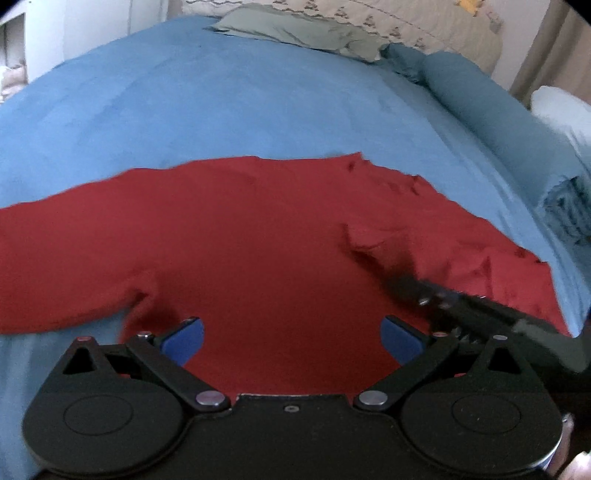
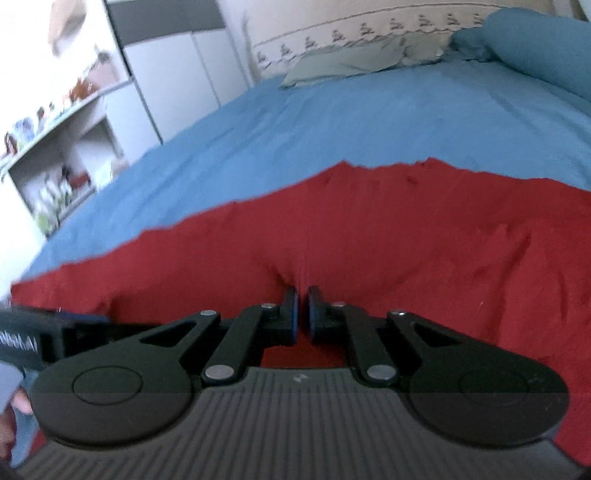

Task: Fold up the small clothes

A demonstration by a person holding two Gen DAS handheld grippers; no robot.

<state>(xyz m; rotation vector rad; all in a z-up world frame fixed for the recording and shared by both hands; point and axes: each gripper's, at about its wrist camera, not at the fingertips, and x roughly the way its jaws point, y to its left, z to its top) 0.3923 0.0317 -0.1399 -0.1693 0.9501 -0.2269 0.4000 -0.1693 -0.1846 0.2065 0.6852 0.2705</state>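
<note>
A red garment (image 1: 240,240) lies spread on the blue bedsheet (image 1: 221,103), one sleeve reaching left. My left gripper (image 1: 291,338) is open just above the garment's near part, nothing between its blue pads. The right gripper shows in the left wrist view (image 1: 402,280) as a dark blurred arm coming in from the right, its tips on a raised fold. In the right wrist view the red garment (image 2: 406,229) fills the lower half, and my right gripper (image 2: 302,299) is shut on a pinched ridge of its cloth.
A grey-green folded cloth (image 1: 295,27) lies at the far end of the bed. A teal rolled blanket (image 1: 480,96) runs along the right side. White shelves with small items (image 2: 62,147) stand left of the bed (image 2: 332,122).
</note>
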